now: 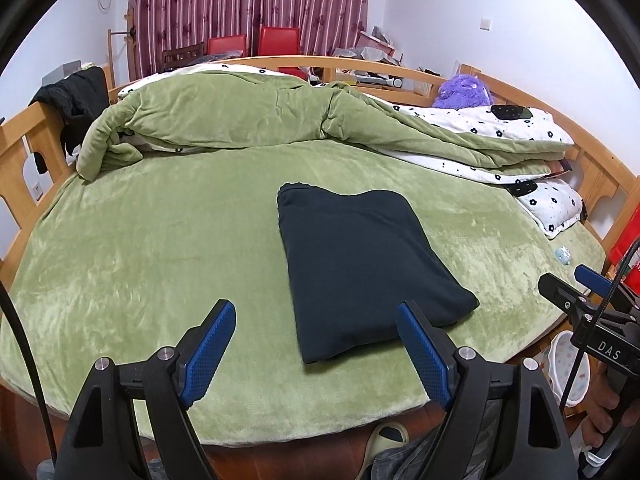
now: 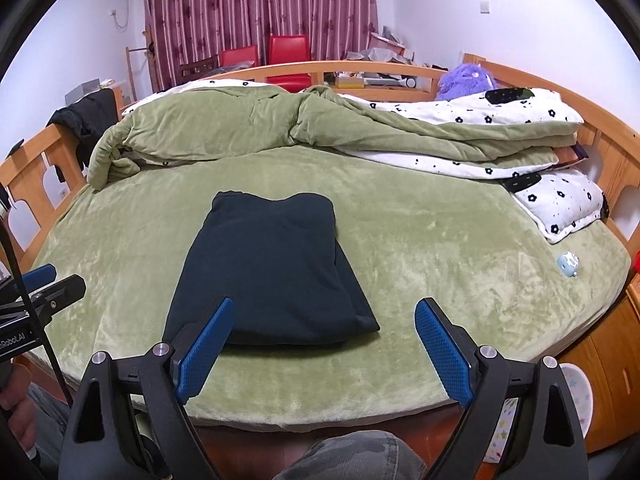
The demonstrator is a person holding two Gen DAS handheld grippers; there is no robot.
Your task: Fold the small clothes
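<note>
A dark navy garment [image 1: 360, 264] lies folded into a rough rectangle on the green bed cover [image 1: 160, 248]. It also shows in the right wrist view [image 2: 268, 268]. My left gripper [image 1: 316, 336] is open and empty, held above the bed's near edge, just short of the garment's near end. My right gripper [image 2: 324, 336] is open and empty, also near the front edge, with its left finger over the garment's near edge. The right gripper also shows at the right of the left wrist view [image 1: 576, 284], and the left gripper at the left of the right wrist view [image 2: 48, 280].
A rumpled green quilt [image 1: 224, 116] with a white flowered lining is piled along the far side. A flowered pillow [image 2: 560, 200] and a small blue toy [image 2: 568, 264] lie at the right. A purple plush [image 1: 464, 92] sits by the wooden bed rail [image 1: 24, 160].
</note>
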